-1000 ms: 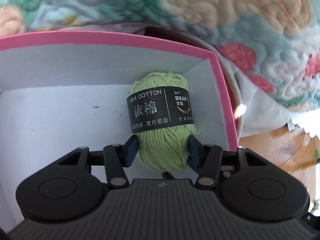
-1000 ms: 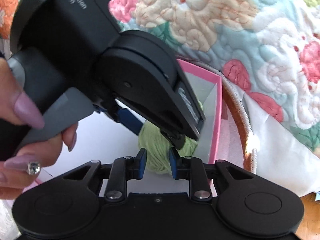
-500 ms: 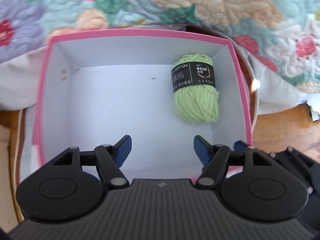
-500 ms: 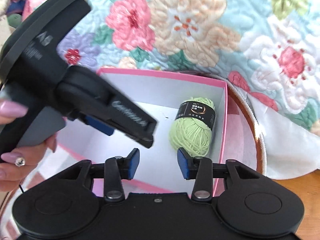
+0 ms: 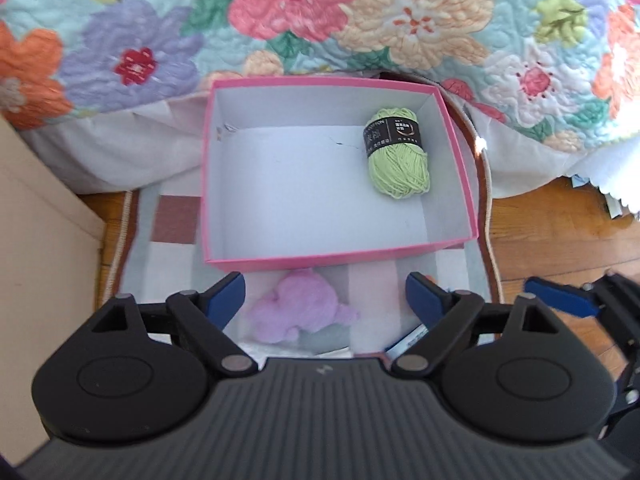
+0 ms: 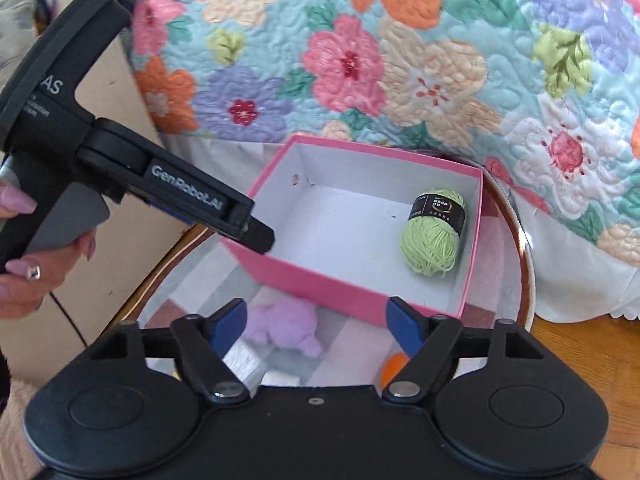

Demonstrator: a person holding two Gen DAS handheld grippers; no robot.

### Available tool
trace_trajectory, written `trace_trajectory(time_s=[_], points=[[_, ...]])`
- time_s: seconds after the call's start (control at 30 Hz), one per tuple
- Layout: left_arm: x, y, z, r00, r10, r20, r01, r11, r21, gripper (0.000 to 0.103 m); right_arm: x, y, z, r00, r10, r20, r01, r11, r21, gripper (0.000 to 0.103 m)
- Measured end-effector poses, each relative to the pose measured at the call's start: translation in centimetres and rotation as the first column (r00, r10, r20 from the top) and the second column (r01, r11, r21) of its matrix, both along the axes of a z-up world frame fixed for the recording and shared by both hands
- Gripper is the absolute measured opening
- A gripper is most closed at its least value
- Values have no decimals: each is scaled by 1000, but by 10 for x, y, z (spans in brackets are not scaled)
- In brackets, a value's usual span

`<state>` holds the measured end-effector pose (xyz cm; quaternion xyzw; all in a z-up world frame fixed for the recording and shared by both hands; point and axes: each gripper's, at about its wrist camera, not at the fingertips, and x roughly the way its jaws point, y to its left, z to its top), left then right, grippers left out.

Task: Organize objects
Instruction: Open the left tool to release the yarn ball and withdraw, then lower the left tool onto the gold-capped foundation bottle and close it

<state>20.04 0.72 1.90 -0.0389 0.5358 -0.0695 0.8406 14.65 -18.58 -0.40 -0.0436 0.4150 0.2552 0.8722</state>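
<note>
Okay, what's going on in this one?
A person is tidying small things into a pink box using two hand-held grippers. A green yarn ball lies in the box's far right corner, touched by neither. The left hand-held gripper and right hand-held gripper are both opening with nothing between their jaws. A purple plush toy waits on the mat outside the box.

A light green yarn ball (image 5: 398,156) (banded by a black label) is seen lying on its side in the far right corner of an open pink box (image 5: 340,258), white inside. A fluffy lilac toy (image 5: 304,310) is laid just outside the near wall.
</note>
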Motion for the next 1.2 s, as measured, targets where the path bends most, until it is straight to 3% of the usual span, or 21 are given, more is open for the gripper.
trace_trajectory(time_s=[0.1,0.23,0.47,0.6,0.83,1.0,1.2], points=[[-21,3,9,1000,-22,18,22,999,36,92,-20,-3,10,1000,5,-4,-5,1000,15,95],[-45,9,16,999,-43,22,42,998,54,93,-36,-6,16,1000,-2,-25,3,999,36,95],[-80,20,26,997,-68,22,69,997,-40,96,-78,2,28,999,47,19,-47,998,30,95],[-98,22,26,997,-73,22,74,996,-48,98,-101,9,30,994,102,34,-103,995,13,95],[-123,27,8,997,-73,-26,71,996,-51,98,-123,24,24,984,176,24,-174,983,-59,95],[-140,33,-16,996,-51,-77,45,996,-79,98,-131,33,16,976,216,-11,-216,975,-44,95],[-146,41,-44,993,-30,-113,24,998,-50,98,-133,43,-4,967,252,-42,-254,966,-42,95]])
